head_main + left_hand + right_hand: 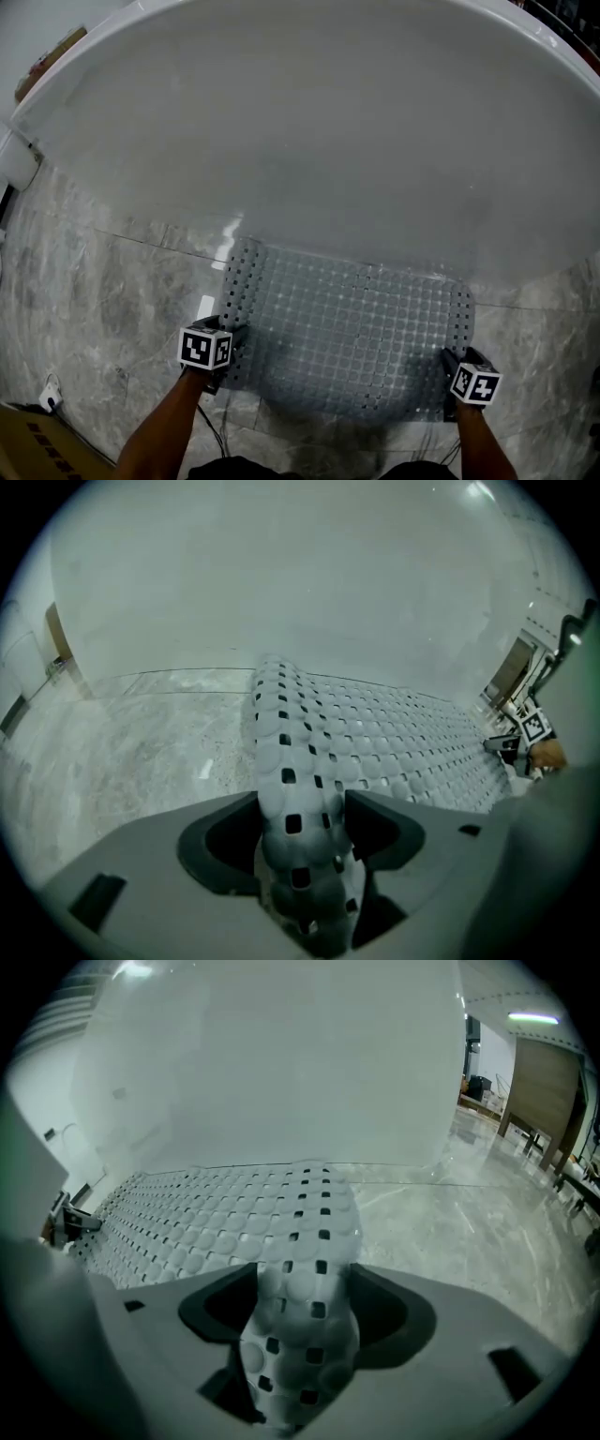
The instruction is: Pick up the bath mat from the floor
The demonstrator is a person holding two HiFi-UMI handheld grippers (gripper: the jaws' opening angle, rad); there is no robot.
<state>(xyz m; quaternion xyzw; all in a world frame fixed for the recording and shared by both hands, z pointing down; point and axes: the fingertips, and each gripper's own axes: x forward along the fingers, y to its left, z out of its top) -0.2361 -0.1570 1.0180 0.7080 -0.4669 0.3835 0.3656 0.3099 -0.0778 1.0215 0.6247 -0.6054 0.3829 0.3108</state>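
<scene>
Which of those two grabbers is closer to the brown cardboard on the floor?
Left. The left gripper clamps the bath mat at the edge nearest the cardboard; the right gripper clamps the opposite edge, farther away.

No words, numbers or brand names can be read anywhere. The only printed marks are black-and-white square patterns on the left cube point(205, 348) and right cube point(475, 384).
</scene>
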